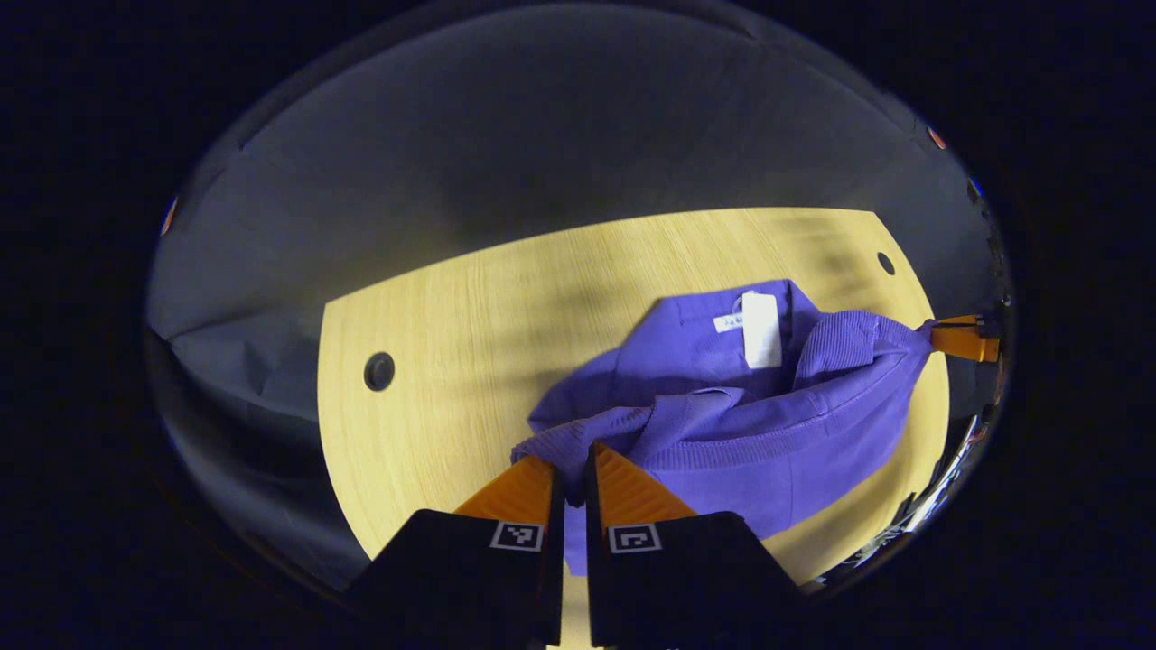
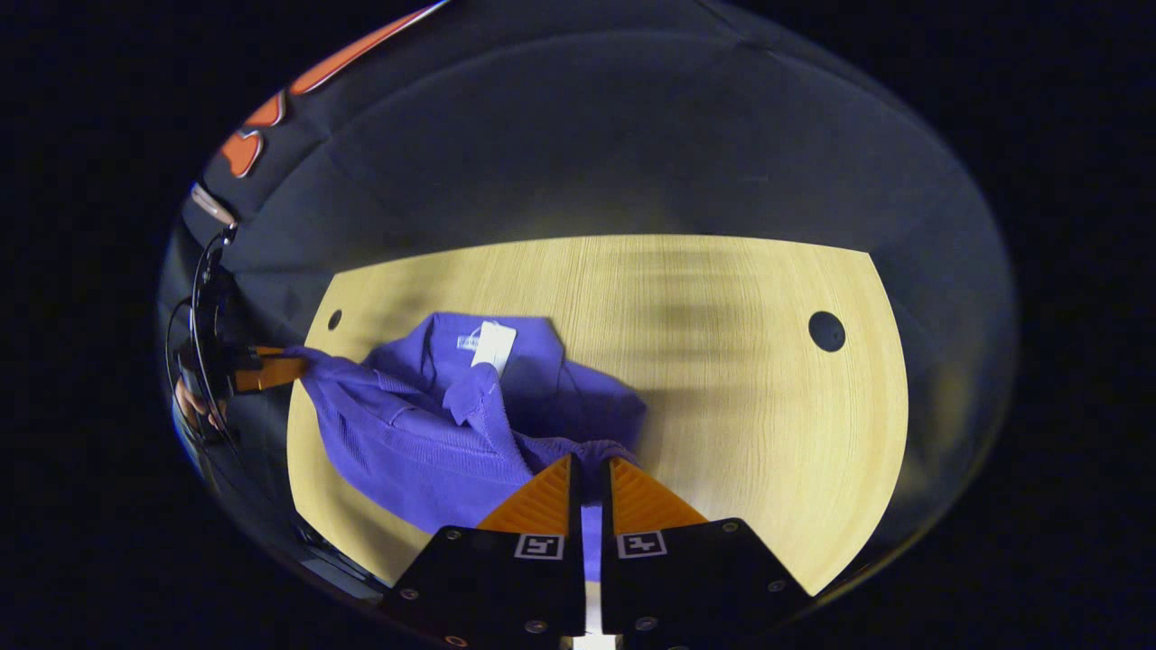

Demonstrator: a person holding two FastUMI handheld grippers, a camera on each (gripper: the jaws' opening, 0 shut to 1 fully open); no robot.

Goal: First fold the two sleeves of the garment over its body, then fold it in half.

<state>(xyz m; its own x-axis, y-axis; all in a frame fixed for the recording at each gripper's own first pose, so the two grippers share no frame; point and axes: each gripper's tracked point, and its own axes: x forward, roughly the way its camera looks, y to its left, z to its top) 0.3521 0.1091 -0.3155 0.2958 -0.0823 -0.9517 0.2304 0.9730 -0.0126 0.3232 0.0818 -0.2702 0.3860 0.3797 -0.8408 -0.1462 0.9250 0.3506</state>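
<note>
Garment: the pinched hem corners are hidden between each gripper's fingers. Its white label is too small to read. Hand at the rim is cut off.

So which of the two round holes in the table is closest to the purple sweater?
In the right gripper view, the small hole at the table's far left corner, just beside the purple sweater. The bigger-looking hole sits far across bare wood.

Both views high, angled down, sharing garment and table
</note>
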